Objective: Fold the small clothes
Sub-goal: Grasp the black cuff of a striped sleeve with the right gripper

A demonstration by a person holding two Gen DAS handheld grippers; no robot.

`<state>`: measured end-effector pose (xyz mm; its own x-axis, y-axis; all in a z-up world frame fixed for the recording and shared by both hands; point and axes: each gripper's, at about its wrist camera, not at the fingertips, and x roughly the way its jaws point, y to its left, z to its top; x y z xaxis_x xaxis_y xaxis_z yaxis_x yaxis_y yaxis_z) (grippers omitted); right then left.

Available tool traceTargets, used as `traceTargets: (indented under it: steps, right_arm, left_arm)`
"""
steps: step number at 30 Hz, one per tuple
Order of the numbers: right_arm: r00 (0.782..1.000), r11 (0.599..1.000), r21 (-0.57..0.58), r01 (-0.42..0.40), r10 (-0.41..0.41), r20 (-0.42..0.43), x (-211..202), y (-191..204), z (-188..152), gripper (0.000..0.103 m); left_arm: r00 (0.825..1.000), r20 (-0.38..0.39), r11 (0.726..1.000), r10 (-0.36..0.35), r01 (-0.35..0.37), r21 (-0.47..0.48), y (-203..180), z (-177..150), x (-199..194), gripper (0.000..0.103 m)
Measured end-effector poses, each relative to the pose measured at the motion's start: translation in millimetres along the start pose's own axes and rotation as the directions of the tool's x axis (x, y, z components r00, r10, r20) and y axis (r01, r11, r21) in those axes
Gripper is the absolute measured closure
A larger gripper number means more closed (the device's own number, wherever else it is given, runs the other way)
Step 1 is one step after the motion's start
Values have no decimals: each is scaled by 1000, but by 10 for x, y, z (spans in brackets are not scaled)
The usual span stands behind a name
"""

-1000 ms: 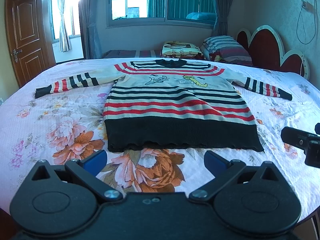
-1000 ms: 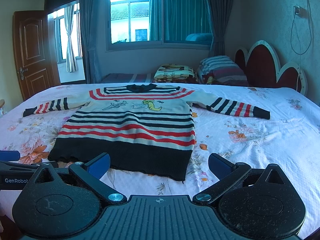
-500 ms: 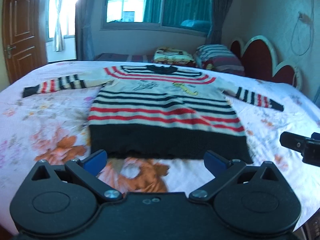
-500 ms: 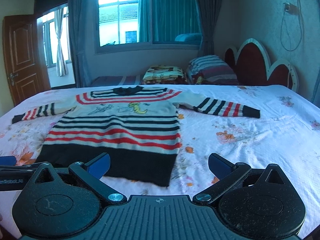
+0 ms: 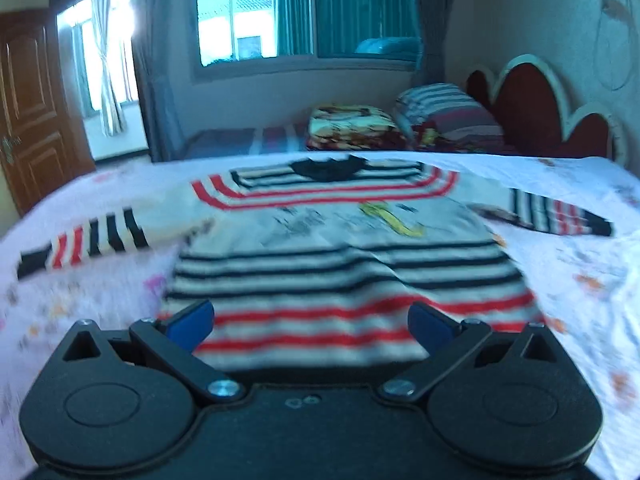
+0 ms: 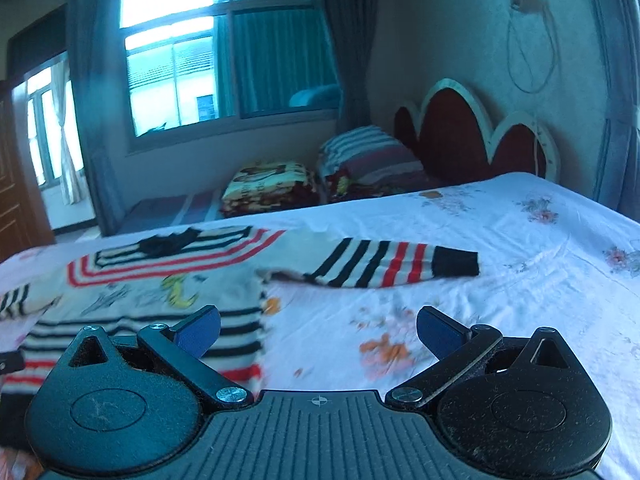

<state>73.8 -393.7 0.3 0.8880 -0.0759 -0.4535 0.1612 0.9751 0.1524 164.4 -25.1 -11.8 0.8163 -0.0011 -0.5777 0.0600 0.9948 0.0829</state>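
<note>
Lying flat on the bed [image 6: 520, 280], the sweater [image 5: 340, 272] sits beneath both spread grippers, left gripper [image 5: 310, 326] and right gripper [image 6: 318, 330]

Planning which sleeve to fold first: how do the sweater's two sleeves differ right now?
In the left wrist view, the left sleeve lies straight out across the bedsheet; the right sleeve angles slightly toward the near edge. The left one looks longer here, though blur and the fisheye lens may exaggerate that. Both lie flat, unfolded, with matching stripes and dark cuffs.

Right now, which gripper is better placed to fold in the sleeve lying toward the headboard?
Right. That striped sleeve lies just ahead of the open right gripper; the left gripper hovers over the sweater's body.
</note>
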Motion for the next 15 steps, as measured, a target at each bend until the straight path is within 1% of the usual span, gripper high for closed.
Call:
traceTargets:
  steps: [3, 4, 5, 6, 8, 10, 12, 15]
  right_arm:
    - [1000, 998, 60, 22, -21, -5, 369, -260, 140, 0]
    - [999, 997, 73, 33, -33, -11, 499, -342, 182, 14]
    - [999, 995, 88, 36, -35, -17, 634, -430, 221, 48]
    - [999, 993, 112, 46, -43, -34, 775, -517, 246, 57]
    - [997, 983, 176, 50, -40, -61, 1037, -710, 298, 59]
    - [997, 971, 232, 65, -52, -62, 1247, -889, 340, 59]
    - [995, 952, 294, 84, -66, -70, 1458, -1069, 361, 59]
    - [990, 914, 386, 123, -87, -108, 1809, -1331, 335, 59]
  left_arm:
    - [998, 4, 998, 61, -61, 19, 32, 146, 271, 1]
    - [997, 4, 997, 79, -79, 12, 57, 192, 356, 1]
    - [996, 4, 996, 93, -93, -1, 90, 235, 435, 1]
    - [995, 4, 995, 100, -100, -14, 121, 280, 513, 1]
    - [992, 8, 991, 128, -128, -37, 182, 368, 667, 1]
    - [989, 6, 988, 148, -147, -45, 222, 447, 830, 1]
    - [986, 1, 985, 165, -165, -45, 238, 502, 1015, 1]
    - [982, -26, 981, 188, -189, -38, 218, 543, 1290, 1]
